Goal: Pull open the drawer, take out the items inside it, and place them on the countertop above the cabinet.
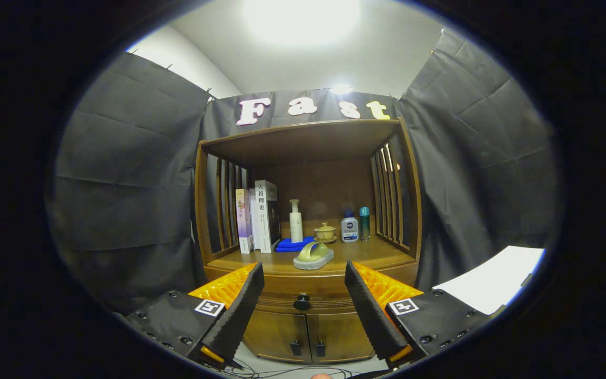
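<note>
The gripper has its two fingers spread wide apart, with nothing between the pads, and it points straight at a wooden cabinet. The drawer sits under the countertop, seen in the gap between the fingers and a little beyond them. It looks closed. Its long axis runs left to right, and its one round dark knob points toward the gripper. Below the drawer are two small doors, each with one dark handle.

On the countertop, nearest, lies one scrubbing sponge with a yellow-green handle. Farther back there is one folded blue cloth, and behind it one white pump bottle stands upright. At the far left stand books; I count three, but the middle one is hard to separate. To the right of the pump bottle is one small lidded cup on a saucer, then one white bottle with a blue cap, then one slim teal bottle. Far to the right of the cabinet is one white sheet.
</note>
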The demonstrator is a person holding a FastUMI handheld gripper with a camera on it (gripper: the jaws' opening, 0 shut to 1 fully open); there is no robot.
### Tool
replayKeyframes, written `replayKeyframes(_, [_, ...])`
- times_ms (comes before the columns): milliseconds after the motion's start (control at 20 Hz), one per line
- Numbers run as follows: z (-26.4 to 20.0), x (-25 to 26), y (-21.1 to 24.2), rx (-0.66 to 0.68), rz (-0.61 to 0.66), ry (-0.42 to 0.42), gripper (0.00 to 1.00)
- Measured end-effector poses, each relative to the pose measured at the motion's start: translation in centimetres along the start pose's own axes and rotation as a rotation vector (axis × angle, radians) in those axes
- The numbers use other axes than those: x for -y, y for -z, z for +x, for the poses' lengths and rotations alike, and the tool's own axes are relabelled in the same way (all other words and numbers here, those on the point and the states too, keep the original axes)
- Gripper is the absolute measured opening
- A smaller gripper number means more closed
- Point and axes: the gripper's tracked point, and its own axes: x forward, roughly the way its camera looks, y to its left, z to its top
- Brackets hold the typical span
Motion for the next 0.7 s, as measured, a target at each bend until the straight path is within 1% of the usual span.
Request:
replayKeyframes(550, [-0.1,-1.3,1.3,-0.027,-0.048,-0.014,0.97])
replayKeyframes(700, [0.0,-1.5,1.7,-0.039,-0.045,-0.020,0.98])
